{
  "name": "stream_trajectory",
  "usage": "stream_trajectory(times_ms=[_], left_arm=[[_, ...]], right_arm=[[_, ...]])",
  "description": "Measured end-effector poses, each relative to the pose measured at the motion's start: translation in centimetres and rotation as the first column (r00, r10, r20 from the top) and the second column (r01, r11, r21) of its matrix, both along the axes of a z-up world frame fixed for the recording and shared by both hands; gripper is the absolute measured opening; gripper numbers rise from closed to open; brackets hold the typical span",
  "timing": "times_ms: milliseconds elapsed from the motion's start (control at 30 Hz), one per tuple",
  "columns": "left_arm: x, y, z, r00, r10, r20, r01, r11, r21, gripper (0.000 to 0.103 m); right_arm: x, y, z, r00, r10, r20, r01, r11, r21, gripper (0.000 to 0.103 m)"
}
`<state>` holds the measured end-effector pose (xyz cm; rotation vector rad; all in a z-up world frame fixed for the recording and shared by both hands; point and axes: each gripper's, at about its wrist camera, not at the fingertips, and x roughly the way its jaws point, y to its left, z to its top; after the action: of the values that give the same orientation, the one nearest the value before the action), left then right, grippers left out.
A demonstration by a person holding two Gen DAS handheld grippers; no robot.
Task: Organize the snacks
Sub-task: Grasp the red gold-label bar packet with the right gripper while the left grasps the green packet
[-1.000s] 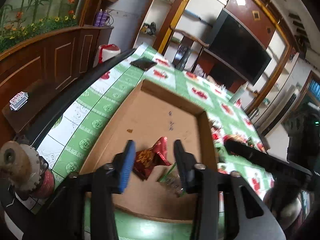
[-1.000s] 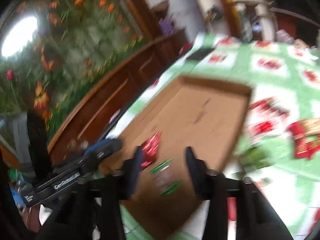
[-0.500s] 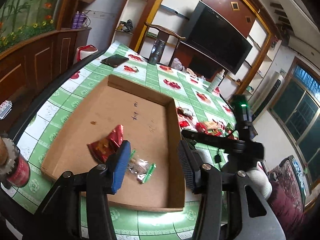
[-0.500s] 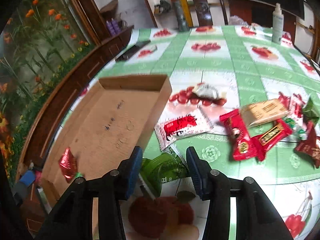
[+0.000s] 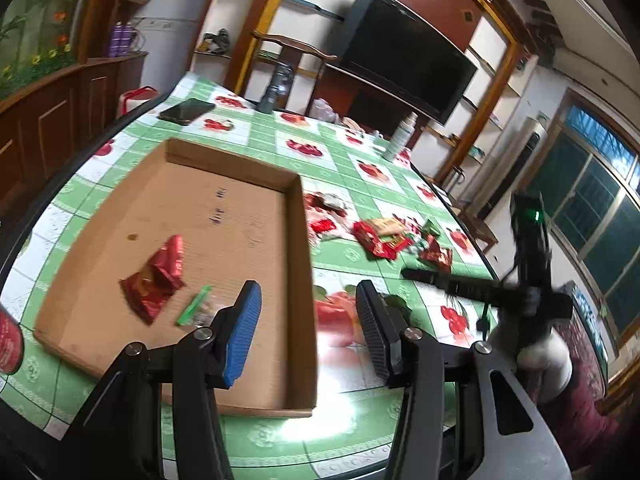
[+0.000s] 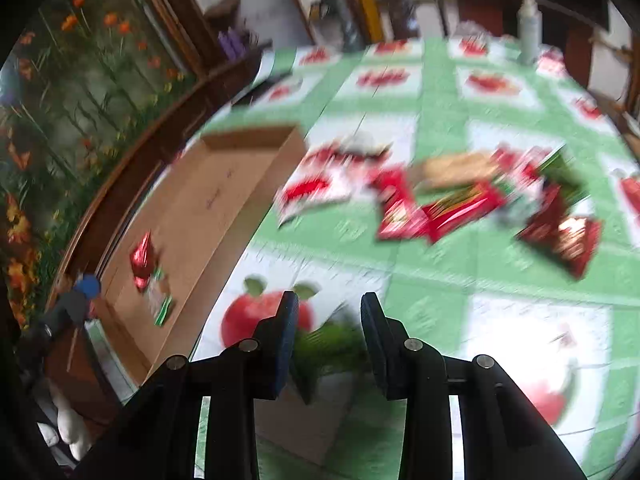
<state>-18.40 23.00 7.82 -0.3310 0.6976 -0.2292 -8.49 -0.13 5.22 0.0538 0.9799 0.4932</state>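
Observation:
A shallow cardboard tray (image 5: 296, 208) (image 6: 280, 148) lies on the green checked tablecloth. In it are a red snack packet (image 5: 156, 276) (image 6: 142, 256) and a clear packet with green ends (image 5: 194, 310) (image 6: 160, 304). A pile of red, tan and green snack packets (image 5: 392, 240) (image 6: 460, 200) lies right of the tray. My left gripper (image 5: 308, 320) is open and empty over the tray's right wall. My right gripper (image 6: 330, 332) is open, with a blurred green packet (image 6: 332, 344) on the table between its fingers; it also shows in the left wrist view (image 5: 416, 274).
A dark phone (image 5: 186, 111), a dark bottle (image 5: 276, 88) and a white spray bottle (image 5: 400, 138) (image 6: 528, 28) stand at the table's far side. A red can (image 5: 8, 344) is at the near left corner. A wooden cabinet runs along the left.
My left gripper has swung right, from over the packets in the tray to the tray's right wall. My right gripper left the tray and moved right to the green packet on the cloth.

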Motion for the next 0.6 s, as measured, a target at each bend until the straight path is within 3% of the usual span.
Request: stream_trajectory(times_ms=[100, 233, 467, 533, 600], left_arm=[[0.0, -1.3, 0.1, 0.999, -0.035, -0.002, 0.035, 0.999, 0.017, 0.048], [0.0, -2.9, 0.1, 0.996, -0.084, -0.008, 0.084, 0.996, 0.033, 0.051], [0.0, -5.8, 0.2, 0.983, -0.185, -0.012, 0.185, 0.980, 0.077, 0.052], [0.3, -6.7, 0.0, 0.977, -0.211, -0.024, 0.213, 0.973, 0.086, 0.055], [0.8, -7.8, -0.5, 0.969, -0.243, -0.043, 0.246, 0.965, 0.088, 0.055]], right_arm=[[1.1, -1.1, 1.0, 0.999, -0.035, 0.041, 0.035, 0.999, 0.004, 0.045], [4.0, -0.1, 0.9, 0.997, -0.031, 0.075, 0.032, 0.999, -0.013, 0.045], [8.9, 3.0, -2.3, 1.000, -0.016, 0.015, 0.018, 0.994, -0.112, 0.042], [9.3, 3.4, -3.3, 1.000, -0.027, -0.006, 0.026, 0.989, -0.149, 0.019], [9.2, 2.9, -3.7, 0.999, -0.034, -0.018, 0.032, 0.992, -0.123, 0.019]])
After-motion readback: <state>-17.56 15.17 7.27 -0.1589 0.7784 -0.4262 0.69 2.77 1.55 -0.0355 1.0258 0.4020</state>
